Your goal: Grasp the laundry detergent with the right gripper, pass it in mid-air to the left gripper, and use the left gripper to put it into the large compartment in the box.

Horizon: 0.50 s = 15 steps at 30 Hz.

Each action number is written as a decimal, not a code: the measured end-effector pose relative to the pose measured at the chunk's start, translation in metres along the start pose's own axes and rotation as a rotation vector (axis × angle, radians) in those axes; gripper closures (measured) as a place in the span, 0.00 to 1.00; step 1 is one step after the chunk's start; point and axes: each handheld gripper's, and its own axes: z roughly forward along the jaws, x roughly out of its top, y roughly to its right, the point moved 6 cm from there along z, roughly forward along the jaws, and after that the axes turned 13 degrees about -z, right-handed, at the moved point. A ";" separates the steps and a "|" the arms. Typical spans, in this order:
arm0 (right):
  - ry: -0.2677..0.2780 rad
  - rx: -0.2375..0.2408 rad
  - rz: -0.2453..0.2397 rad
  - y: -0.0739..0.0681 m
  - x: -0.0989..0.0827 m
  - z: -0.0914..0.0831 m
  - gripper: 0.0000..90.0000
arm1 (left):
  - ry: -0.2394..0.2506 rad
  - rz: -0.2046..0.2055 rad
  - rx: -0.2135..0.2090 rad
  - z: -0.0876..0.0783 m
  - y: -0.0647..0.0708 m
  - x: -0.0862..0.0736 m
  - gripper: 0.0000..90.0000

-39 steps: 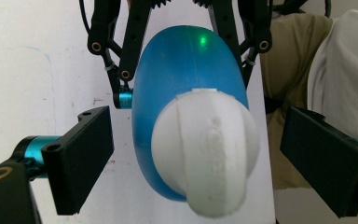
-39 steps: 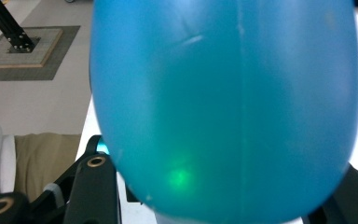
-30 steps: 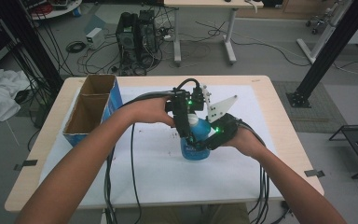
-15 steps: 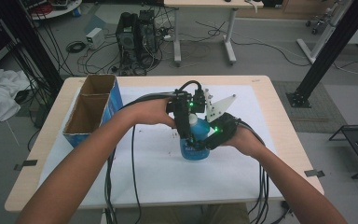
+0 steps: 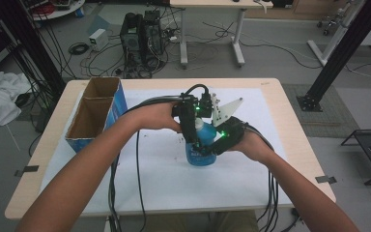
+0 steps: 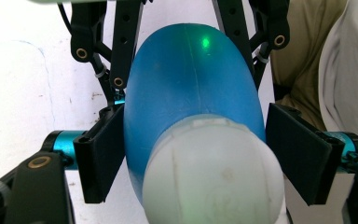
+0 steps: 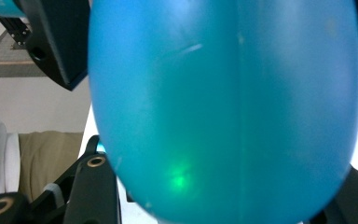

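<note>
A blue bottle [image 5: 200,155] with a white cap [image 5: 199,126] stands upright on the white mat [image 5: 164,183]. My right gripper [image 5: 212,145] comes in from the right and is shut on the bottle's blue body [image 7: 223,93]. My left gripper [image 5: 193,124] reaches down from above over the cap [image 6: 214,177]. Its jaws have just been closing, and the cap sits between its black pads [image 6: 298,151]. A gap still shows between the right pad and the cap. In the right gripper view, my right gripper [image 7: 223,205] is mostly hidden behind the bottle.
An open cardboard box [image 5: 94,116] with a blue side stands at the table's left. Cables [image 5: 137,183] trail from both grippers down across the mat to the front edge. The wooden table edge [image 5: 270,84] runs behind.
</note>
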 end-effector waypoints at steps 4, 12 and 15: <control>0.000 -0.004 -0.009 0.001 0.000 0.000 0.49 | 0.001 0.003 0.006 0.001 0.000 0.001 0.25; -0.003 -0.001 -0.004 0.000 0.000 0.000 0.49 | -0.015 0.012 0.012 0.001 0.000 0.000 0.31; -0.002 -0.003 -0.011 0.000 0.000 0.000 0.49 | -0.018 0.016 0.011 0.001 0.000 0.000 0.35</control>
